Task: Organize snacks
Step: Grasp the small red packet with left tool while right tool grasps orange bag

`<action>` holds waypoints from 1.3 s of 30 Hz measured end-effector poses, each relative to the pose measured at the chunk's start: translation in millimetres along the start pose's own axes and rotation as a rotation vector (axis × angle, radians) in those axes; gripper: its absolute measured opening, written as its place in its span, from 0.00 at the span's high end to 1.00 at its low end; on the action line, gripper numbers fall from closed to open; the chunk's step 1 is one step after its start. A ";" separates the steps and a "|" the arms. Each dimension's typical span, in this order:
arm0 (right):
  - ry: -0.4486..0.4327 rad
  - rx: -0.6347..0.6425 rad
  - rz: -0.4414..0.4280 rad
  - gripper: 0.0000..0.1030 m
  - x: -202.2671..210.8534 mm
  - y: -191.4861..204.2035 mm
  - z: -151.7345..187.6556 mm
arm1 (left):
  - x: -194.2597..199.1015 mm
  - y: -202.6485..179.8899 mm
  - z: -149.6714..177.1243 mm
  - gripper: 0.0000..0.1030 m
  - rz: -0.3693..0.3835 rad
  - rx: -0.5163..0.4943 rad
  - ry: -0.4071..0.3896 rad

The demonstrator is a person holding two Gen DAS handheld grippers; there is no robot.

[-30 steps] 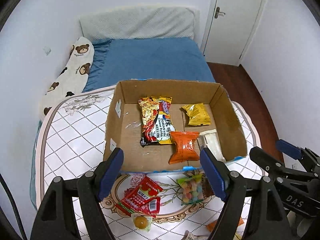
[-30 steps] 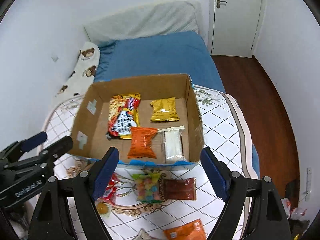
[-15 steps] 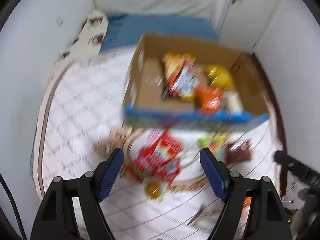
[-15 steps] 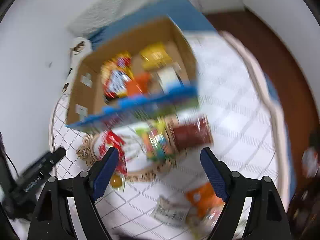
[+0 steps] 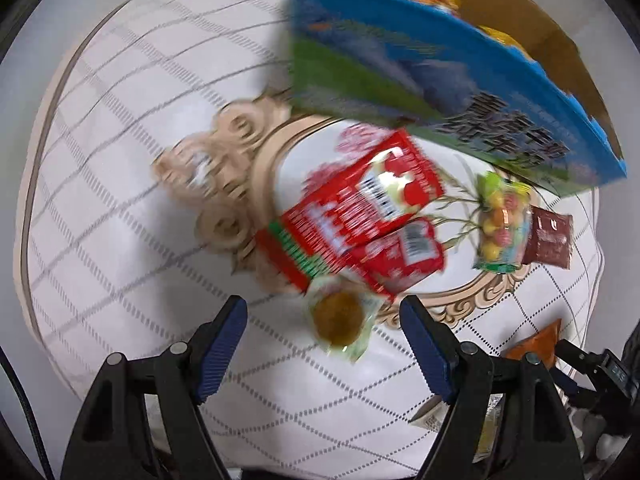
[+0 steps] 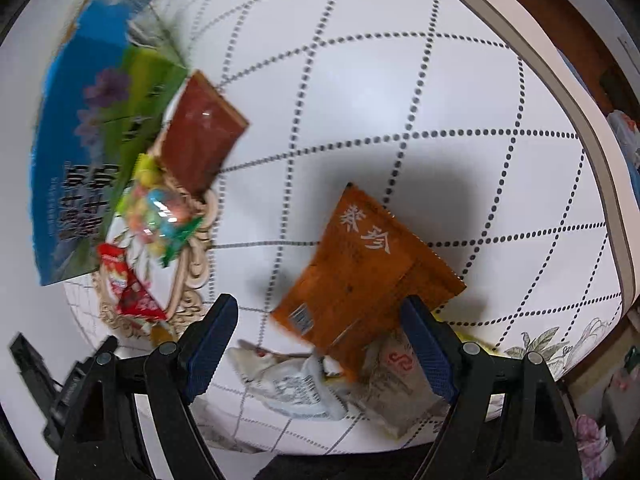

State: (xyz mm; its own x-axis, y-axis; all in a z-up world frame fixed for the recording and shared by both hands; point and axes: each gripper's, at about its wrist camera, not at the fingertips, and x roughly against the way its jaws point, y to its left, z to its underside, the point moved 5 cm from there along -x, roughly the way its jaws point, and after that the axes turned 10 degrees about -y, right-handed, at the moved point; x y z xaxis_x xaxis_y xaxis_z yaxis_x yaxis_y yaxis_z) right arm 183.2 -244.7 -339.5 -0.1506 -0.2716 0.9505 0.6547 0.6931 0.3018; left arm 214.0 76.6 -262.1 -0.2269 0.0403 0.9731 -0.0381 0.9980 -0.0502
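My left gripper (image 5: 323, 330) is open and points down at the quilt. A small clear-wrapped round yellow snack (image 5: 338, 317) lies between its blue fingertips, untouched. Just beyond lie two red packets (image 5: 362, 216), a bag of coloured candies (image 5: 502, 224) and a brown packet (image 5: 548, 238). The cardboard box (image 5: 432, 80) with a blue printed side stands at the top, with snacks inside. My right gripper (image 6: 318, 334) is open above an orange packet (image 6: 366, 276), whose lower edge lies between the fingers without contact. White and beige packets (image 6: 320, 384) lie under it.
The white quilt (image 6: 400, 100) with dotted diamond lines covers the bed. Its beige border and the bed edge curve along the right, with wooden floor beyond. The other gripper's black body (image 6: 48, 384) shows at lower left of the right wrist view.
Both grippers have dropped from above the box toward the quilt and tilted downward. The loose snacks now fill the views; the box has slid to the top edges. Jaw widths look unchanged.
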 end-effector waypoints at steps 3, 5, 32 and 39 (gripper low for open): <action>0.003 0.006 0.016 0.17 -9.1 0.2 -2.6 | -4.0 -26.2 -5.3 0.25 -0.009 -0.128 -0.013; 0.011 0.004 0.023 0.17 -12.6 3.3 -3.9 | -11.7 -44.8 -8.0 0.25 -0.036 -0.223 -0.020; 0.091 0.583 0.139 0.51 -64.3 114.9 13.4 | -86.7 -62.6 42.3 0.49 0.216 -0.010 0.302; 0.111 0.517 0.137 0.34 -75.0 119.3 15.5 | -95.9 -93.0 35.2 0.35 0.179 -0.150 0.316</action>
State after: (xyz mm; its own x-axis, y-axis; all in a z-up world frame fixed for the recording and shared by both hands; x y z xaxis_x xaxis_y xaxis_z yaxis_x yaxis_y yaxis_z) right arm 261.1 -131.3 -373.7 0.0084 -0.2054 0.9787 0.2093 0.9574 0.1991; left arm 205.1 -21.8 -358.7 0.0943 0.2041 0.9744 0.1232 0.9688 -0.2149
